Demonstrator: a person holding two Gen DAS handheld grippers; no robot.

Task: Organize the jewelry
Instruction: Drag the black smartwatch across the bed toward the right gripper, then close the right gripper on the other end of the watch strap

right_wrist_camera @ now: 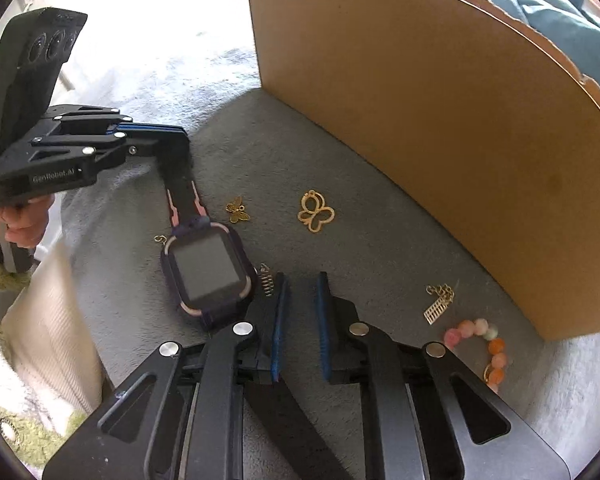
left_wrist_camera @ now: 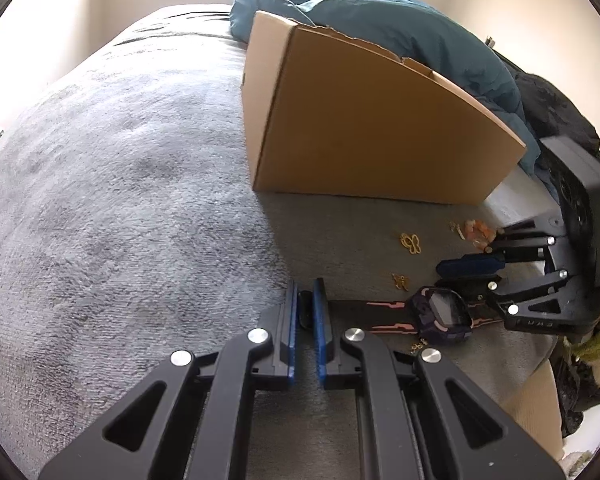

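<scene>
Two grippers at the watch, one strap end each

The left gripper (left_wrist_camera: 305,308) pinches one strap end of the watch (right_wrist_camera: 208,270), likely to steady it. The right gripper (right_wrist_camera: 300,300), jaws slightly parted, sits beside the other end; no strap shows between its pads (the grip can't be confirmed). Past the watch lie two gold butterfly charms (right_wrist_camera: 316,213) and a bead bracelet (right_wrist_camera: 486,346), before the cardboard box (right_wrist_camera: 440,120), probably their destination.
</scene>
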